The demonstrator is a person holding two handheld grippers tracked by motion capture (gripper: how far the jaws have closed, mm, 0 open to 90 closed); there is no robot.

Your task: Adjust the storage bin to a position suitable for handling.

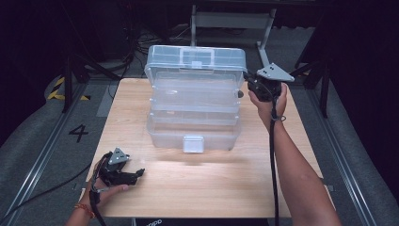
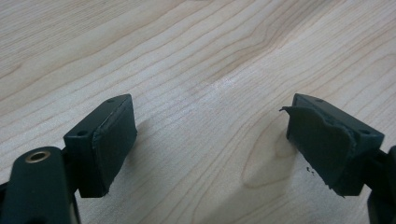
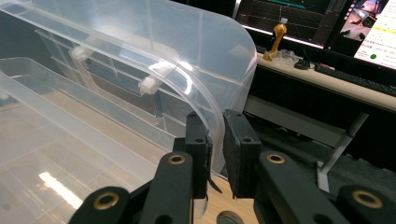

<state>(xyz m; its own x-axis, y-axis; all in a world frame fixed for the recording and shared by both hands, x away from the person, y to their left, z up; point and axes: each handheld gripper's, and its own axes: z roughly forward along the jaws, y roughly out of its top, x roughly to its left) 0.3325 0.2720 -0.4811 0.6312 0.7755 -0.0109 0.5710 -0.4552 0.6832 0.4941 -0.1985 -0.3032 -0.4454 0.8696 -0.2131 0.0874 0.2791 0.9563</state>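
Across most of the high view lies the wooden table (image 1: 197, 183), and on its far half stands the clear plastic organizer box (image 1: 194, 132), tiers stepped out and front latch facing the person. Its lid (image 1: 195, 59) stands raised at the back, tilted upright. At the box's right rear corner the right gripper (image 1: 250, 85) meets the lid's edge; in the right gripper view (image 3: 215, 140) its jaws are drawn nearly together, one pad on each side of the lid's curved wall, pinching the thin plastic between them. Near the table's front left corner, well apart from the box, the left gripper (image 1: 134, 173) rests low over the wood in the person's hand. In the left gripper view (image 2: 210, 140) its jaws stand wide apart, with bare table between them.
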